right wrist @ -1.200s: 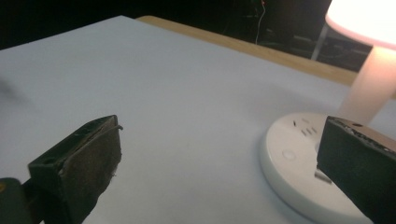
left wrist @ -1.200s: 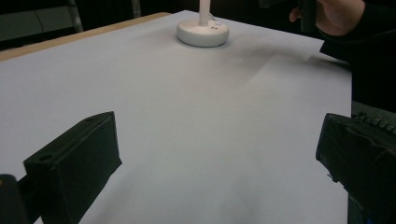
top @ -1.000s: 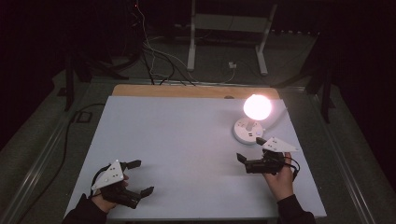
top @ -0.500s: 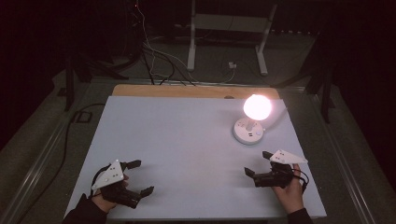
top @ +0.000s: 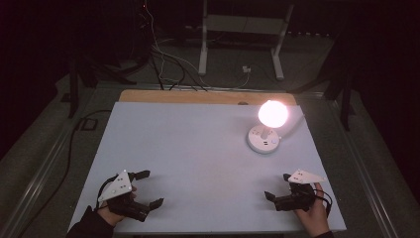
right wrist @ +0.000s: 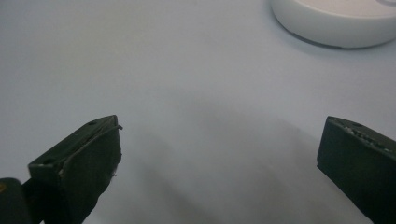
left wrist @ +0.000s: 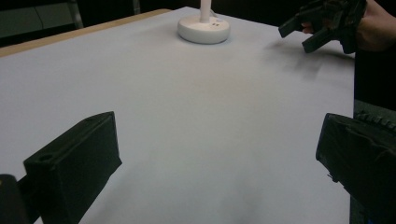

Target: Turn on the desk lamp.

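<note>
Left gripper [top: 147,188]: I hold it low over the near left corner, jaws spread wide, nothing between them.
Right gripper [top: 278,186]: in my right hand [top: 313,214], jaws apart and empty.
Lamp [top: 266,128]: lit globe on a round white base, ahead of my right gripper, well apart from my left.
Table [top: 198,144]: pale matte top, wooden strip along its far edge.
Room: dark; cables [top: 168,59] and a white stand [top: 242,29] on the floor beyond the table.
</note>
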A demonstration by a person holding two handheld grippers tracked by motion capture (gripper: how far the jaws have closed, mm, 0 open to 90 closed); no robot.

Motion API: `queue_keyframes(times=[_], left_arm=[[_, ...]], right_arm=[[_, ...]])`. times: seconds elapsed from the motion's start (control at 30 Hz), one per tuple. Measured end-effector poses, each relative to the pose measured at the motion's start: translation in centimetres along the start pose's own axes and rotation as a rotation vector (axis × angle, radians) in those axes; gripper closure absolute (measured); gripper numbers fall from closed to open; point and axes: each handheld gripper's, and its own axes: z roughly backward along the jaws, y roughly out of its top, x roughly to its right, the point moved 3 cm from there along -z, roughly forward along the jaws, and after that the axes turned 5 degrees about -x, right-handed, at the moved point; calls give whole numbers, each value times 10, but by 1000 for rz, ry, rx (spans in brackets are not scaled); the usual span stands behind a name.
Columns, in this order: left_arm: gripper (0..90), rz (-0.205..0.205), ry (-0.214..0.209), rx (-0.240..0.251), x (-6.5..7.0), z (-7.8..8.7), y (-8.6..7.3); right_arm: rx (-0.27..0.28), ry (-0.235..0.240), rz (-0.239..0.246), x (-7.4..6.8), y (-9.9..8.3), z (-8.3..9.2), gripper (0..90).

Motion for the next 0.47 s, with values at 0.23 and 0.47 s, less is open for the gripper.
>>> queue_keyframes(times=[0.23,0.47], left_arm=[[1,0,-3,-1,0,0,0],[1,-2,-4,-5,0,-1,0]], right_arm=[[-24,3,2,1,-1,-5,0],[-15,10,4,0,0,-4,0]])
